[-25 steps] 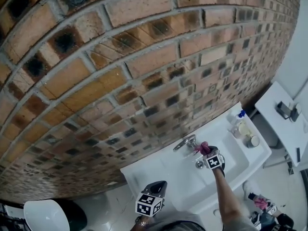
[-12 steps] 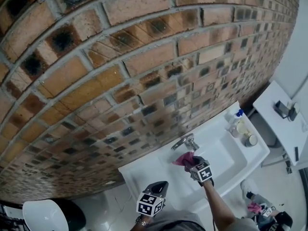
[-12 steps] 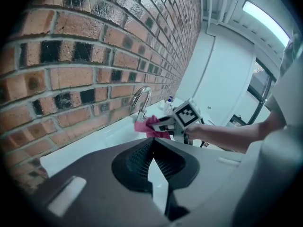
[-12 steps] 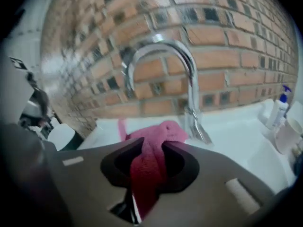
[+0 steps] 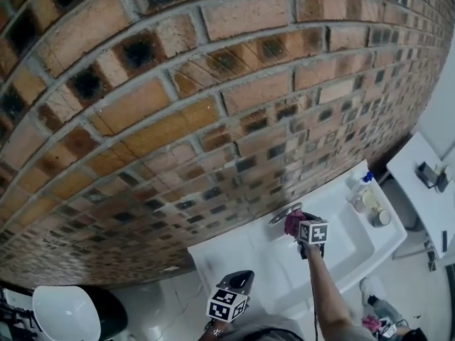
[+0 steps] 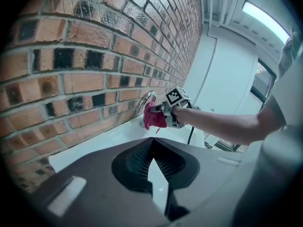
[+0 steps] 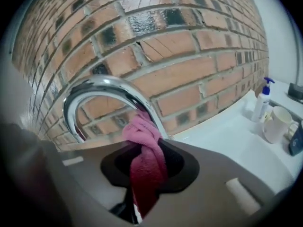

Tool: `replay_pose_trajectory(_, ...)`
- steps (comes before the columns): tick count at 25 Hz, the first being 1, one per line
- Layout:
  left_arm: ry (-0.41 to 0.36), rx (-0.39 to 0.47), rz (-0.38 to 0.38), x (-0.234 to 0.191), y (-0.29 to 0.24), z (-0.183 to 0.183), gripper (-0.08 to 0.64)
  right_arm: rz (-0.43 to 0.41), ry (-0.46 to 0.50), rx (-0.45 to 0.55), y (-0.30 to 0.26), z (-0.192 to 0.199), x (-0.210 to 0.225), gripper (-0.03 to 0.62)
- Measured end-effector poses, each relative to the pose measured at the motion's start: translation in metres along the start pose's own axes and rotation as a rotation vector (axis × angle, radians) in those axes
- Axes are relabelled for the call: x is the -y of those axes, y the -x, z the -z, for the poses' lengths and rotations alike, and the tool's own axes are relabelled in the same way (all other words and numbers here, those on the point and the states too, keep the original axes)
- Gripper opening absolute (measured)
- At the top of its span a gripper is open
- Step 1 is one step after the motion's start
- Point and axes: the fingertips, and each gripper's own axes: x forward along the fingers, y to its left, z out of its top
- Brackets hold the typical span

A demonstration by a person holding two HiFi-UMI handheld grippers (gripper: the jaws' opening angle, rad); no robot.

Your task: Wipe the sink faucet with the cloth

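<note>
Two grippers show in the head view. My right gripper (image 5: pixel 298 227) reaches out on a straight forearm (image 5: pixel 323 283) to the back edge of the white sink (image 5: pixel 234 253). It presses a bunched magenta cloth (image 5: pixel 291 222) against the curved chrome faucet (image 5: pixel 283 213). Half a second ago the cloth sat lower, out in front of the spout over the basin. My left gripper (image 5: pixel 240 281) hovers just off the sink's near edge, much where it was before. A rough, mottled brick wall (image 5: pixel 213 119) rises behind.

From the left gripper view, its dark ribbed jaws meet at the tips with nothing between them. Beyond them, the cloth touches the faucet's arch.

From the right gripper view, the jaws are clamped on the terry cloth. A twisted rope of it runs up between them, and its fuzzy top lies against the shiny gooseneck spout. Toward the sink's right end stand a pump bottle (image 7: pixel 262 100) and a white mug (image 7: pixel 276 123), well apart from the faucet.
</note>
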Motion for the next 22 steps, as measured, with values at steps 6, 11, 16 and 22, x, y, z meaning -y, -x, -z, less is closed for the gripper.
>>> replay_pose_trajectory(6, 0.031, 0.008, -0.025, -0.014, 0.006, 0.004, 0.017, -0.015, 0.075, 0.235, 0.033, -0.039, -0.033, 0.081)
replay_pose_trajectory(11, 0.014, 0.002, -0.005, -0.006, 0.001, 0.003, 0.017, -0.017, 0.417, 0.221, 0.042, -0.029, -0.076, 0.080)
replay_pose_trajectory(16, -0.015, -0.003, 0.019, 0.005, -0.006, -0.003, 0.017, -0.191, 0.747, 0.098, 0.048, 0.017, -0.121, 0.081)
replay_pose_trajectory(22, -0.034, -0.008, 0.003, 0.003, -0.004, -0.006, 0.017, -0.079, 0.541, 0.344, 0.093, -0.074, -0.100, 0.083)
